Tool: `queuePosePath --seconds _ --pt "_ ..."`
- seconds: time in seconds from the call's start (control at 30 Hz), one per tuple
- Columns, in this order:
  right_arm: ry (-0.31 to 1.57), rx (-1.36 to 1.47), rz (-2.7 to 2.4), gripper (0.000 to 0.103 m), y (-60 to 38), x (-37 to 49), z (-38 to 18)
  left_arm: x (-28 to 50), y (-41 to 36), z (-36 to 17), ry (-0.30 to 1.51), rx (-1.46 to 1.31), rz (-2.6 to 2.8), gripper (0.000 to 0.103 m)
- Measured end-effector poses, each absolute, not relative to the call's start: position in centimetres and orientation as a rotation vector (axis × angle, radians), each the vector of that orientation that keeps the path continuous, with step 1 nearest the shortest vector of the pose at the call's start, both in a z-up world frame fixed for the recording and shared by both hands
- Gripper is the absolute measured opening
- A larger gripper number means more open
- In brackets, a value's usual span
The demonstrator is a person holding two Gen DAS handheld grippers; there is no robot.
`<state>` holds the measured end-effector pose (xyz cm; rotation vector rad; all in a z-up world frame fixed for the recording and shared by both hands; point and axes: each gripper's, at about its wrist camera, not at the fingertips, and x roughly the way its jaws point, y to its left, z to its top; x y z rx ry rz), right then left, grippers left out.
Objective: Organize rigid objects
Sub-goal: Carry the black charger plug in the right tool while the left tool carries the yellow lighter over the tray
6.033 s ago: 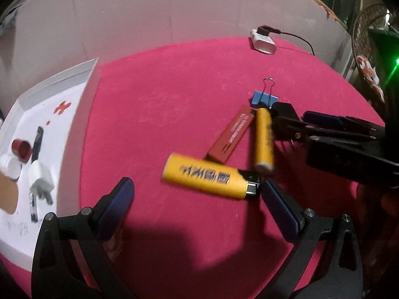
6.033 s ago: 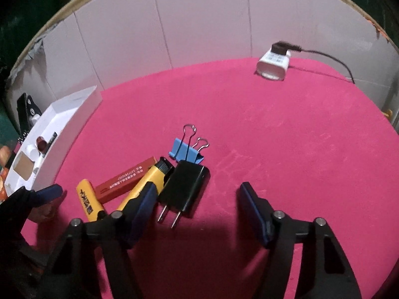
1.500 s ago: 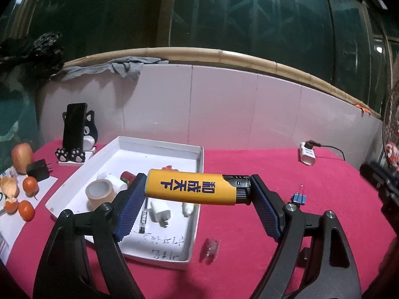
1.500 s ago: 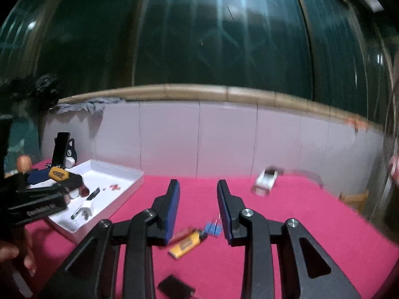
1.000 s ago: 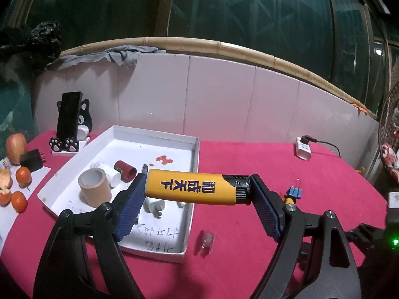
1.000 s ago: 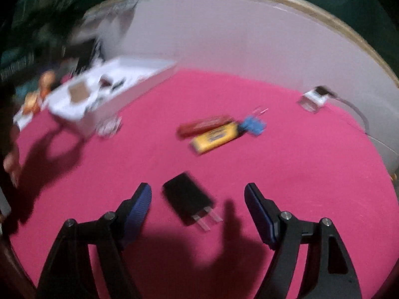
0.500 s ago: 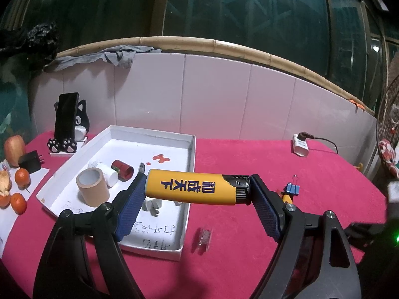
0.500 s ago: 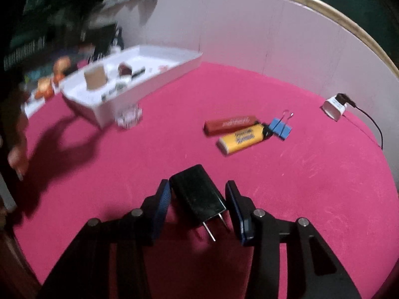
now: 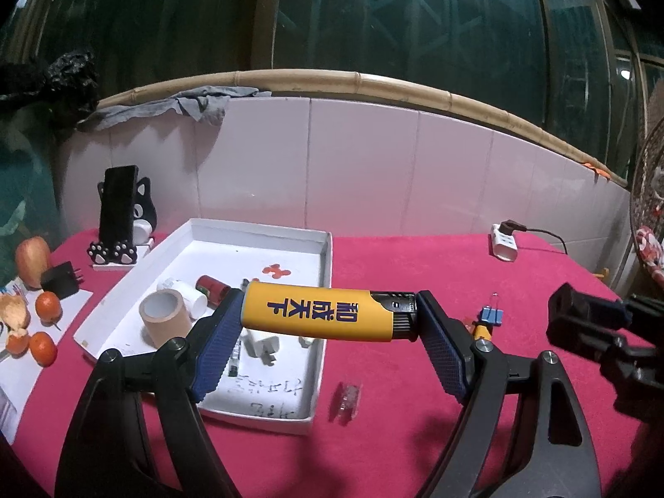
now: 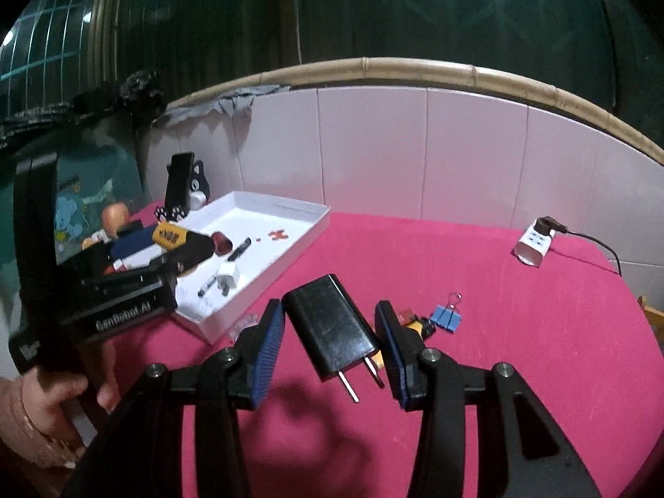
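left gripper (image 9: 328, 323) clamping glossy yellow lighter (image 9: 317, 316) endwise, right gripper (image 10: 330, 332) pinching boxy black charger (image 10: 332, 325), ribbed blue pads (image 10: 267, 346)

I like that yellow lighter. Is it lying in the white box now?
No, the yellow lighter is clamped in the left gripper, above the white box.

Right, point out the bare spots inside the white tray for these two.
Free: the tray's far half around the red mark, up to the back wall. Crowded: the near half, with tape roll, red cap and white plug.
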<state>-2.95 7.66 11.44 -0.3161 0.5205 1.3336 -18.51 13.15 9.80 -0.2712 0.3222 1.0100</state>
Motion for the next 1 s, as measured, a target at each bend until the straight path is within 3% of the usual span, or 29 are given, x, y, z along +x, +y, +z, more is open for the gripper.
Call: queuePosePath --seconds 1.0 --pt "0.489 -0.275 1.402 0.045 11.6 -5.2 14.9 -22.5 15.6 11.3 0.316 -0.273 1.098 0.083"
